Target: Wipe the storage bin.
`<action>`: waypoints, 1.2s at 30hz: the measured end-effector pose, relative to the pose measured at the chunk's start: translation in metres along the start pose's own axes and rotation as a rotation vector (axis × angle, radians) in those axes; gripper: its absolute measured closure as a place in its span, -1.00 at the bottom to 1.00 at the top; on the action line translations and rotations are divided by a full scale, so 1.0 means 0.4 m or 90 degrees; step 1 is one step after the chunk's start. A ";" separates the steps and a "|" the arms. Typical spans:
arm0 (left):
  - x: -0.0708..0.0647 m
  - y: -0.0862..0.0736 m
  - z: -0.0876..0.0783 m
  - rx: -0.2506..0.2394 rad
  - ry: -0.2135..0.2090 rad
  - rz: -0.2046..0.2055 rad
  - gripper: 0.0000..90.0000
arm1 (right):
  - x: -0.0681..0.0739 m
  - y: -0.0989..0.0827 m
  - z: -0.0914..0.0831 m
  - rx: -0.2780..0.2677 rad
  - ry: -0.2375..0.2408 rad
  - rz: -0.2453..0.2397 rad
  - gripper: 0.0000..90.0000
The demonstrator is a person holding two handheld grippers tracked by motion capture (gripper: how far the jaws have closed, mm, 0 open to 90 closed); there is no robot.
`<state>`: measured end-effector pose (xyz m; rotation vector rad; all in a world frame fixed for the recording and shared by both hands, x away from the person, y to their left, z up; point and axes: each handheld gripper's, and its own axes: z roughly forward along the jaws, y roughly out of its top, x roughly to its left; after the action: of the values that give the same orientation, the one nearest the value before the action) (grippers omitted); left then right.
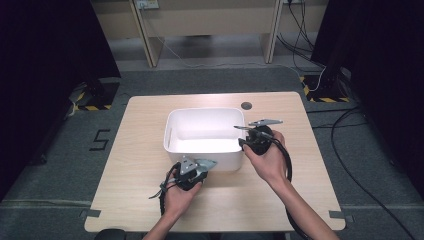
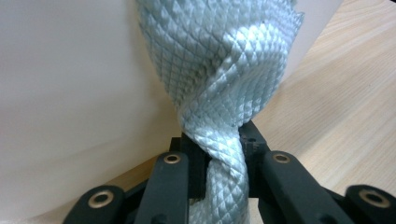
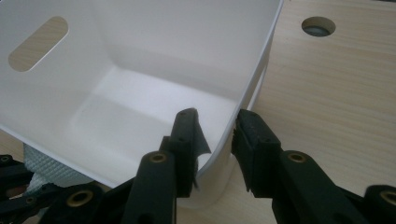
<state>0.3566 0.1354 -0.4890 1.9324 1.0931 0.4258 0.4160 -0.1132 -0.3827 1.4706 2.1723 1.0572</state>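
Standing mid-table, the white plastic bin [image 1: 204,136] has the right gripper [image 3: 215,140] clamped on its right wall, one jaw inside, one outside. At the bin's near side, the left gripper [image 2: 218,156] pinches a pale woven cloth [image 2: 219,70].

Tub [image 1: 202,131]: plain white inside and out, no pattern; it stands on a worktop [image 1: 140,165] of pale wood with fine straight grain and one dark round hole [image 1: 246,105] near the far edge. Cloth [image 2: 219,79]: very pale blue-green, almost white, with a raised diamond weave all over that catches the light and looks glossy. Left gripper [image 1: 196,169] and right gripper [image 1: 254,141]: black bodies and black jaws with brass-coloured rivets, grey plates on top; floor [image 1: 50,170] dark grey, with a black figure 5 [image 1: 100,139] and yellow-and-black striped tape [image 1: 92,107].
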 end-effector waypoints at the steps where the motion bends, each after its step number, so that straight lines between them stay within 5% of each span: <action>1: 0.000 0.001 -0.001 -0.001 0.000 0.001 0.72 | 0.000 0.000 0.000 0.000 0.000 -0.001 0.54; 36: -0.013 0.043 -0.035 -0.027 -0.006 0.002 0.72 | -0.001 0.001 0.001 0.001 0.001 0.001 0.54</action>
<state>0.3538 0.1338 -0.4664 1.8971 1.0670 0.4371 0.4166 -0.1132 -0.3830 1.4723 2.1743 1.0582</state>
